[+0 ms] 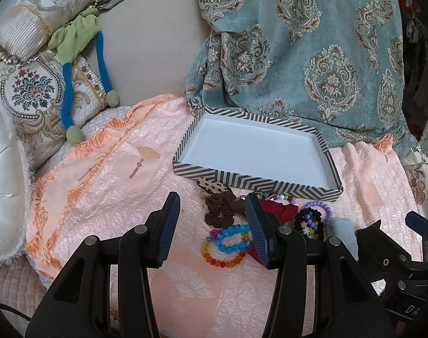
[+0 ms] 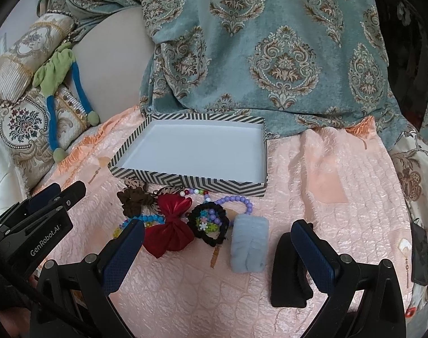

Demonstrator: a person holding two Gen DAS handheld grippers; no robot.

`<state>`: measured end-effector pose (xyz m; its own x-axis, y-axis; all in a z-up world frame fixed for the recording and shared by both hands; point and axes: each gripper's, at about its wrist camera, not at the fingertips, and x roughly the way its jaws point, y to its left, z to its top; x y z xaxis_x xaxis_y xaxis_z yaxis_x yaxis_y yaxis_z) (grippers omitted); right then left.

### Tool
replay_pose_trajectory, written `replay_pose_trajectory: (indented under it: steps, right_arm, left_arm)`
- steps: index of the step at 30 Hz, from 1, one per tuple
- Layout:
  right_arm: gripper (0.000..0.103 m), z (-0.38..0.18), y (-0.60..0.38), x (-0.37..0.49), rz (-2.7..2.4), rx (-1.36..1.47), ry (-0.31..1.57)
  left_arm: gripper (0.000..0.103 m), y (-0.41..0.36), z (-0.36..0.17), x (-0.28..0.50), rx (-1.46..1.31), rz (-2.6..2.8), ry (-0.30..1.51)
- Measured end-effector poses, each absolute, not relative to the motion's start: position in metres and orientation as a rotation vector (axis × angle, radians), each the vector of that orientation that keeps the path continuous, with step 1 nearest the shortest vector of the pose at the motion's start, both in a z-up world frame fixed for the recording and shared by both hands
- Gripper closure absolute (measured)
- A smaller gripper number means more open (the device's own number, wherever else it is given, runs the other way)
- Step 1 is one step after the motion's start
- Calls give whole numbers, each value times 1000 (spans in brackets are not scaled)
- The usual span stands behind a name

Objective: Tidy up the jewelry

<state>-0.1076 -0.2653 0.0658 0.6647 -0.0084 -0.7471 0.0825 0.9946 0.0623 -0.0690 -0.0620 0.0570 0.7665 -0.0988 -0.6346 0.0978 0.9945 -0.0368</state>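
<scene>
On the pink bedspread [image 2: 326,174], the bracelets and scrunchies [image 2: 168,214] lie clustered before the empty striped tray [image 2: 185,181], within easy reach; both hand-held grippers, left [image 1: 212,228] and right [image 2: 218,248], hover spread, gripping nothing.

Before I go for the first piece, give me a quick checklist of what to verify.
1. Striped box open, nothing inside: ok.
2. Left gripper jaws apart, holding nothing: ok.
3. Right gripper jaws apart, holding nothing: ok.
4. Pieces separated for a clean pick: not ok; the blue bead bracelet overlaps the rainbow bracelet, and the red bow lies over others.
5. Blue-grey hair clip lies free on the pink cloth: ok.
6. Purple bead bracelet snagged on neighbours: cannot tell.
</scene>
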Motion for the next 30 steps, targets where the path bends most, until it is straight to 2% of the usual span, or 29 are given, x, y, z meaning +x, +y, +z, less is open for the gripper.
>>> replay_pose_trajectory:
  steps: [30]
  right_arm:
    - [0, 61, -262, -105, -34, 79, 838]
  left_arm:
    - [55, -60, 50, -64, -6, -98, 708]
